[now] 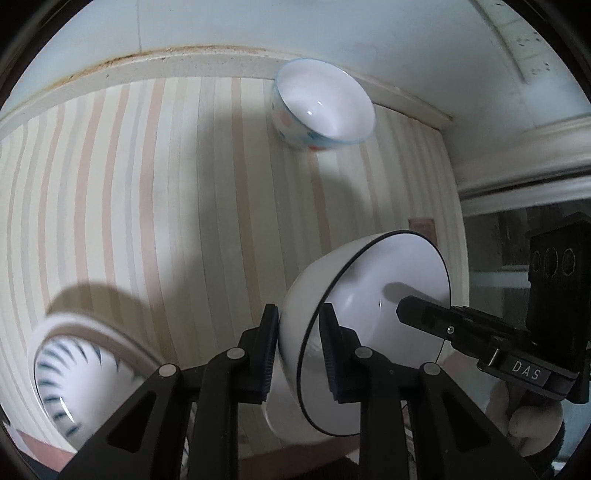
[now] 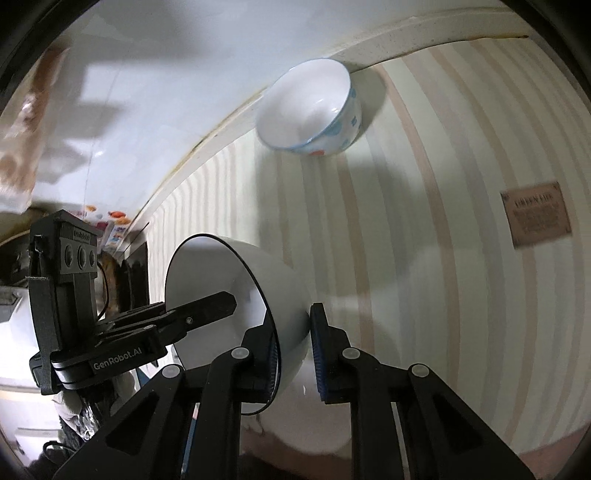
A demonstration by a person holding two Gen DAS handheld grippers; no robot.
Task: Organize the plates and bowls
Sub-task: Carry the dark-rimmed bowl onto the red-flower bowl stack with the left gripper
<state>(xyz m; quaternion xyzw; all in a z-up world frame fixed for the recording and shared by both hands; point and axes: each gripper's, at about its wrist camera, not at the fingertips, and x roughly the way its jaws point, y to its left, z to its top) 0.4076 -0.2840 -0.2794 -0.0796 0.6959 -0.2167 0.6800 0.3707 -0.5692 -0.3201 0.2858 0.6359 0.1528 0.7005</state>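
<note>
A white bowl with a thin black rim (image 1: pixel 373 314) is held tilted above the striped mat by both grippers. My left gripper (image 1: pixel 299 350) is shut on one side of its wall. My right gripper (image 2: pixel 293 354) is shut on the opposite side of the same bowl (image 2: pixel 255 295). A small white bowl with blue and red spots (image 1: pixel 321 110) stands at the mat's far edge by the wall, also in the right wrist view (image 2: pixel 314 110). A bowl with dark blue stripes (image 1: pixel 77 373) sits at the lower left of the left wrist view.
A striped beige mat (image 1: pixel 166 203) covers the counter, with a brown label (image 2: pixel 535 214) on it. A white tiled wall (image 1: pixel 258 26) runs behind. A dark window or glass panel (image 1: pixel 517 236) is at the right. Clutter (image 2: pixel 22 147) lies at the left in the right wrist view.
</note>
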